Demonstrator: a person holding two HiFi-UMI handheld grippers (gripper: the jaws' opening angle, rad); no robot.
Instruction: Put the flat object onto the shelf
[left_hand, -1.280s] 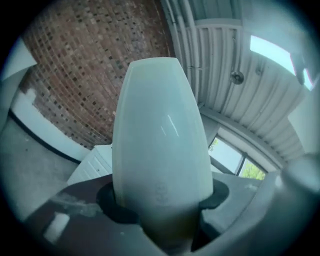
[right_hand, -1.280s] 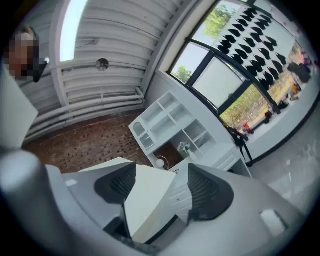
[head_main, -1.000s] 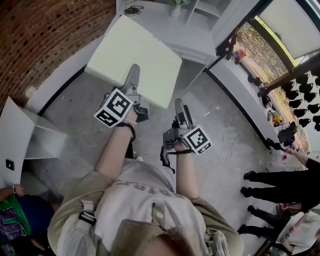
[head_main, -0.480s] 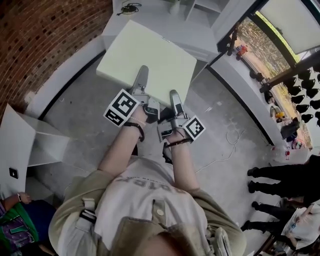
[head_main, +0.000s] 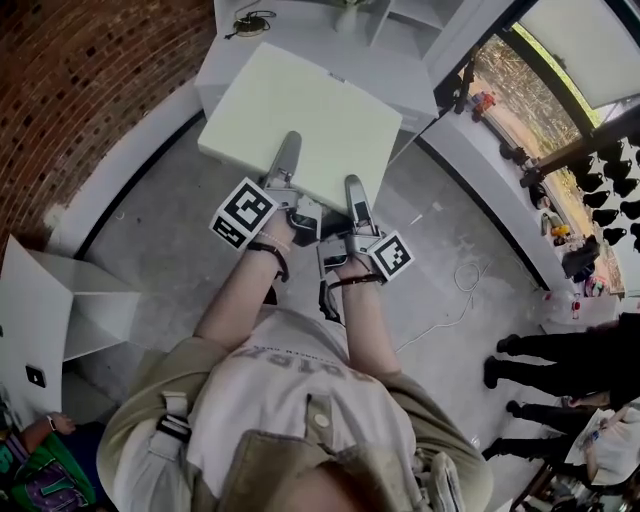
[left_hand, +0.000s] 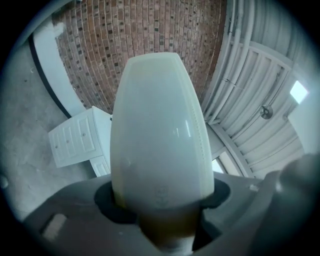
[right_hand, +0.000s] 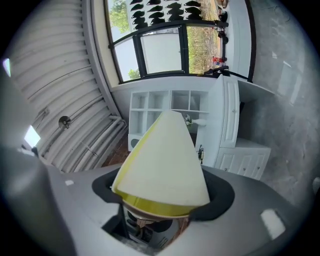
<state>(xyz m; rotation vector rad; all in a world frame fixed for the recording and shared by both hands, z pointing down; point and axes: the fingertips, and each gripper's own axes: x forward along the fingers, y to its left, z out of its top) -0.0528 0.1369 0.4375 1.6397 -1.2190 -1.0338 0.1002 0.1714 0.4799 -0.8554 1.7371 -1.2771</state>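
Note:
The flat object is a pale yellow-green panel (head_main: 300, 115), held level in front of me over the edge of a white cabinet (head_main: 412, 80). My left gripper (head_main: 286, 150) grips its near edge left of centre; the jaws are opening slightly with the panel still between them. My right gripper (head_main: 354, 192) is on the near edge further right, and its jaws are closing on the panel. The panel fills the left gripper view (left_hand: 157, 130) and runs to a corner in the right gripper view (right_hand: 165, 160). A white cubby shelf (right_hand: 170, 105) stands beyond that corner.
A brick wall (head_main: 80, 80) runs along the left. A white drawer unit (right_hand: 245, 160) stands beside the shelf. A white box-like unit (head_main: 60, 300) sits at the left. People stand at the right (head_main: 560, 360). A thin cable (head_main: 455, 295) lies on the concrete floor.
The right gripper has come forward from beside my body to the panel's near edge and now has the panel in its jaws. The panel has shifted right, closer to the white cabinet.

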